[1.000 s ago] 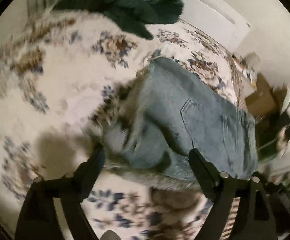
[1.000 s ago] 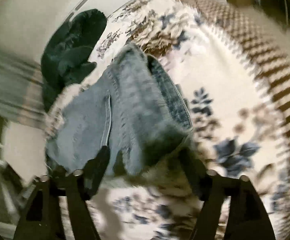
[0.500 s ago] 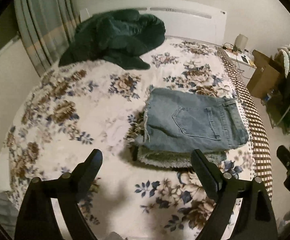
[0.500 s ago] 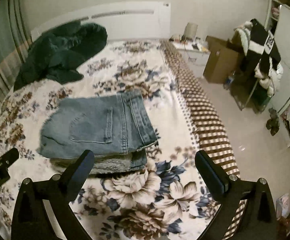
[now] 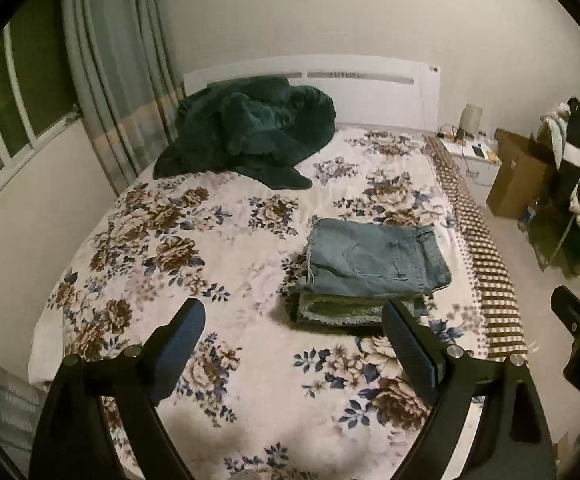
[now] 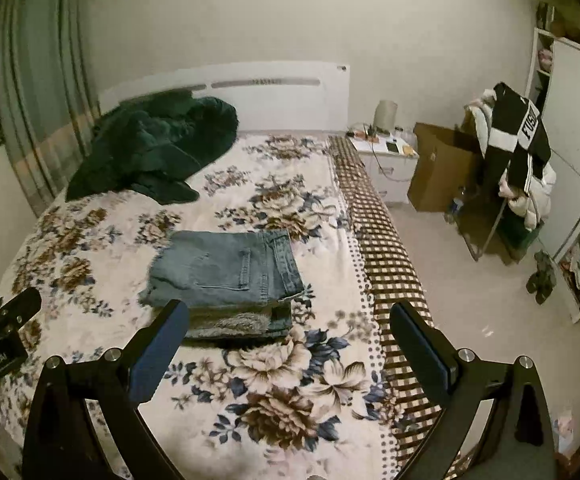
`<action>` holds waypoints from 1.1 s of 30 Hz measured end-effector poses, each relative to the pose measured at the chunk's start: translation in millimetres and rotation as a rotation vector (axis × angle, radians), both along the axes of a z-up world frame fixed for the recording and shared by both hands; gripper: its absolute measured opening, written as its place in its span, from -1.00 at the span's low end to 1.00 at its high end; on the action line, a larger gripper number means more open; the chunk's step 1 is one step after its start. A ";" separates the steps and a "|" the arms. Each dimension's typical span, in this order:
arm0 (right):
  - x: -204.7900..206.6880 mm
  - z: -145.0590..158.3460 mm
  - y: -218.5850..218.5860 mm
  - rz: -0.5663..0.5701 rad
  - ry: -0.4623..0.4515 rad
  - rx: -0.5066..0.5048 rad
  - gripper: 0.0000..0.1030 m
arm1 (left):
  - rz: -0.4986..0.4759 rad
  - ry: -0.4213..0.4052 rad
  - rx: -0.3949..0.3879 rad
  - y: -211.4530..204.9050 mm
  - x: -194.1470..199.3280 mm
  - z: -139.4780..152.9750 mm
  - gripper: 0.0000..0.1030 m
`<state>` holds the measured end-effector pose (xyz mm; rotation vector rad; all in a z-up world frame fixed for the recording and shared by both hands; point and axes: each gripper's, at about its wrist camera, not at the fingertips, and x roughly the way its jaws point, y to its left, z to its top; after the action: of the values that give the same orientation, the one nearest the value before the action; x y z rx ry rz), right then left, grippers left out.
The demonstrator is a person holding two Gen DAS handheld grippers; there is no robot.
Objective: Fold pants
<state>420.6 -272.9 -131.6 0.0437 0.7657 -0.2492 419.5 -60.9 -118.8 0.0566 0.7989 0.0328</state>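
floral bed point(image 5: 218, 248): folded jeans point(image 5: 374, 256) near right edge.

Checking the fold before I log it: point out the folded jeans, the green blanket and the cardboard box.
folded jeans point(image 5: 374, 258), left wrist view, top denim by the pocket.
green blanket point(image 5: 250, 128), left wrist view, middle of heap.
cardboard box point(image 6: 438, 168), right wrist view, front face.

A floral bedspread point(image 5: 218, 264) fills the centre and lower part of both views. A rumpled dark green blanket point(image 5: 250, 132) lies at its upper left, just in front of the white headboard point(image 5: 370, 88). Striped curtains point(image 5: 118, 80) hang along the left edge. A brown checked border point(image 6: 386, 256) runs down the bedspread's right side. Further right, a white nightstand point(image 6: 390, 164) stands beside a brown cardboard box point(image 6: 438, 168), and a black-and-white garment point(image 6: 518, 136) drapes over a rack at the right edge.
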 end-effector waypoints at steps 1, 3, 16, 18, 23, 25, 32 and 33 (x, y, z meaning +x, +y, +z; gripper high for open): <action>-10.8 8.8 1.7 0.009 -0.012 -0.003 0.99 | 0.005 -0.010 -0.005 0.4 -8.5 6.0 0.75; -33.2 26.5 6.7 0.019 -0.036 -0.006 0.99 | 0.012 -0.030 -0.007 0.4 -27.7 18.5 0.75; -168.1 109.5 14.3 0.054 -0.132 0.030 0.99 | 0.005 -0.075 -0.043 -4.9 -115.0 56.4 0.98; -175.3 113.8 14.5 0.057 -0.132 0.030 0.99 | 0.009 -0.085 -0.036 -4.6 -122.9 60.2 0.98; -198.3 127.0 17.7 0.055 -0.134 0.026 1.00 | 0.006 -0.090 -0.031 -2.9 -134.1 65.9 0.98; -201.1 130.6 18.6 0.050 -0.136 0.029 1.00 | 0.005 -0.089 -0.034 -3.6 -134.3 65.3 0.98; -207.1 140.8 26.2 0.051 -0.135 0.039 1.00 | -0.007 -0.090 -0.028 0.6 -150.5 70.0 0.98; -207.8 142.2 27.9 0.052 -0.137 0.034 1.00 | -0.007 -0.091 -0.028 2.2 -154.7 70.6 0.98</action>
<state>212.8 -245.0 10.6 0.0723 0.6336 -0.1817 264.8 -58.7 -48.2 0.0315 0.7081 0.0172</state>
